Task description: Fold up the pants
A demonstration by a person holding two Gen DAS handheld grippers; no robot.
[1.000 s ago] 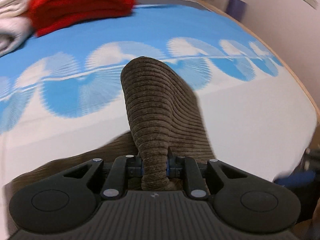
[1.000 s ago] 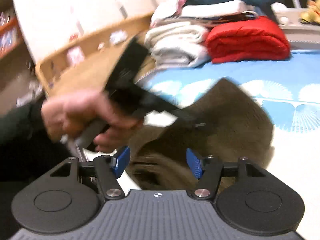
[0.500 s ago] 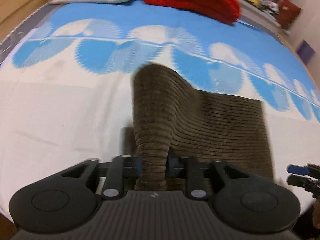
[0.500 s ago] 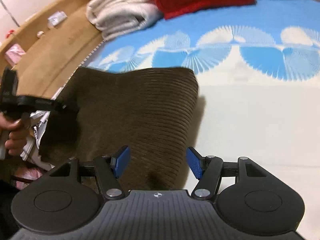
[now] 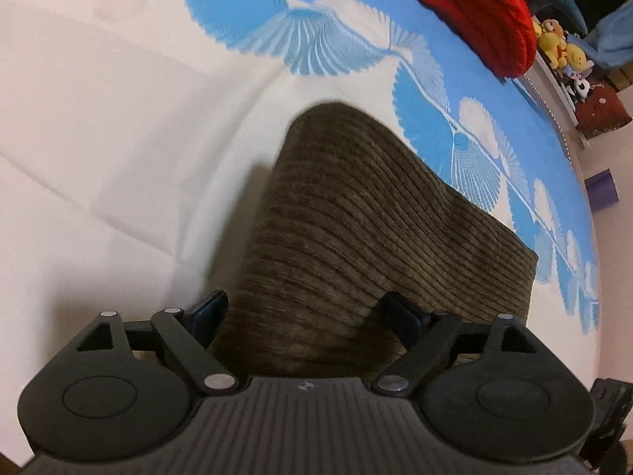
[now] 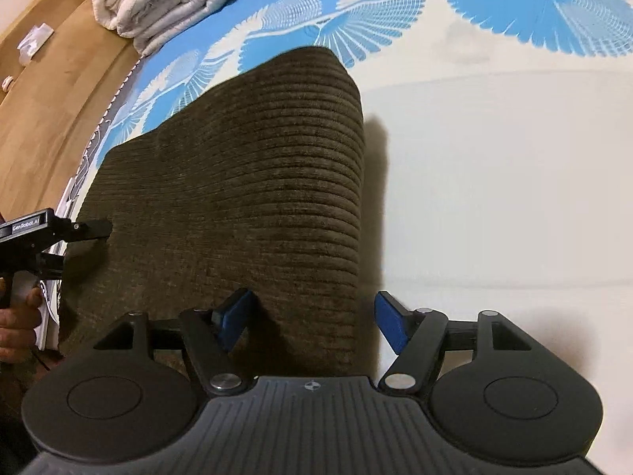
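Note:
Brown corduroy pants lie folded on the bed, their folded edge humped up toward the far side. My left gripper hangs over their near edge. Its jaws are opening, and the fabric sits between the fingers without either pad pressing on it. In the right wrist view the same pants fill the middle. My right gripper is over their right edge with its jaws opening; cloth lies under the left pad and the right pad is off the fabric. The left gripper, held by a hand, shows at the pants' left edge.
The bed sheet is white near me and blue-patterned farther off. A red folded blanket and a white folded blanket lie at the far end. Stuffed toys sit beyond the bed. A wooden surface runs along the left side.
The left gripper, earlier shut on a raised fold of the pants, has spread its jaws and let go. Both grippers came down, and the pants now rest folded on the bed.

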